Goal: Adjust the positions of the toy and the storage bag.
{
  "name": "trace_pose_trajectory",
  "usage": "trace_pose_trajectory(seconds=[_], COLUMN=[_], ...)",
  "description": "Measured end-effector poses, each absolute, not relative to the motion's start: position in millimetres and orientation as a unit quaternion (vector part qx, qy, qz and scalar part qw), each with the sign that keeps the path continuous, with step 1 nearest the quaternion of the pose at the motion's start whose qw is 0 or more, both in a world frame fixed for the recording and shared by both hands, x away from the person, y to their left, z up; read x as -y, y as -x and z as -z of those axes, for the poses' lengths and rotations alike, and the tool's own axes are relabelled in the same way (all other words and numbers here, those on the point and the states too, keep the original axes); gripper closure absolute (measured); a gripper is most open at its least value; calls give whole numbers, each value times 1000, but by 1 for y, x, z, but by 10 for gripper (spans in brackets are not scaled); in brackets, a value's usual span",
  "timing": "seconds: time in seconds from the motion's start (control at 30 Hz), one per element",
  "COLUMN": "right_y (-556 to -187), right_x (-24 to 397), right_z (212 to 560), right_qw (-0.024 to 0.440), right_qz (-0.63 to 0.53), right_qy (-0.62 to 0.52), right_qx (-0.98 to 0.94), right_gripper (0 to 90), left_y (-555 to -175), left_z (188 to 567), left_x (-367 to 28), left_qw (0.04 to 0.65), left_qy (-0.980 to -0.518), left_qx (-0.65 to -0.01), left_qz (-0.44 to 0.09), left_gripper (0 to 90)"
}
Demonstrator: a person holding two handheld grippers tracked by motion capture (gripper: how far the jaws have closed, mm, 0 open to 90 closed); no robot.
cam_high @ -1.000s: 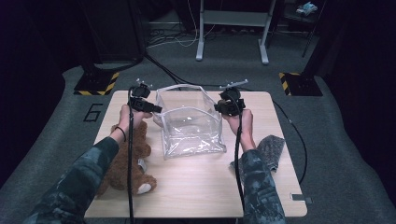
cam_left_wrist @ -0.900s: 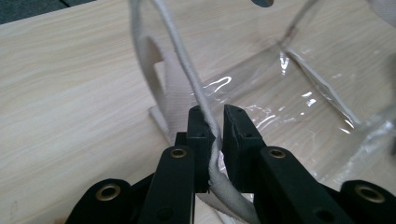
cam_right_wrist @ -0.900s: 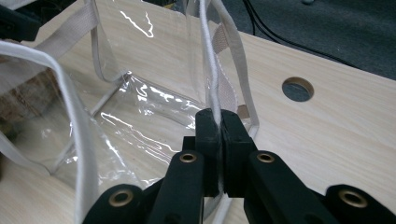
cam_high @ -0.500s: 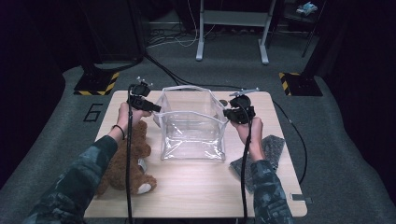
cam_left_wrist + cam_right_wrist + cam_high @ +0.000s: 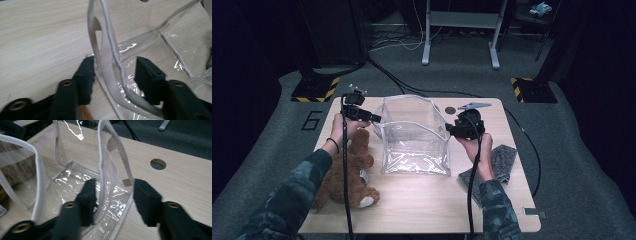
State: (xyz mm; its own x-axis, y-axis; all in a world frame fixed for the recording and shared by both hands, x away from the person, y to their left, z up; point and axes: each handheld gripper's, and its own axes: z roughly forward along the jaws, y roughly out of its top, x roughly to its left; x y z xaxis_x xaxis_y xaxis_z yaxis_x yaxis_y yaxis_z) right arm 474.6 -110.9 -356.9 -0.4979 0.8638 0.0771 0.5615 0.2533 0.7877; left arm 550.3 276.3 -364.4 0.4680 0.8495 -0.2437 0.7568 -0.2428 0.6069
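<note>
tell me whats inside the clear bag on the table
Nothing shows inside the clear bag: through its walls you see only its own creased bottom and the wooden table. The front corners are blurred by glare, so something small there can't be ruled out.

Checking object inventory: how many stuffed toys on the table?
1. A brown teddy bear lies on the table's left side, beside the clear bag, partly under the person's left forearm. Nothing visible inside the bag.

Clear white-trimmed bag, brown teddy bear, grey cloth
</note>
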Motion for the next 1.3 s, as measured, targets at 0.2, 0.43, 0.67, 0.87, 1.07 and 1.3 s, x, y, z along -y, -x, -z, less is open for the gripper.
trace_pose_trajectory(seconds=[0.2,0.43,0.67,0.87,1.07,1.3], right_y=[-453,-423,-394,-376,-354,-344], right_x=[126,144,143,126,108,102], right_z=[353,358,386,421,477,507], right_qw=[200,208,208,198,190,175], right_qz=[-425,-438,-433,-421,-405,-394], right_qy=[-469,-472,-464,-464,-474,-480], right_qx=[-748,-737,-745,-754,-758,-764], right_gripper=[270,144,47,0,0,0], left_y=[-539,-524,-509,-489,-471,-459], left_z=[356,349,359,371,388,410], left_x=[-295,-316,-333,-345,-354,-356], left_qw=[366,371,363,368,368,345], left_qy=[-767,-753,-732,-732,-721,-717], left_qx=[-520,-531,-563,-561,-576,-594], left_qz=[-83,-114,-119,-121,-117,-115], left_gripper=[268,143,0,0,0,0])
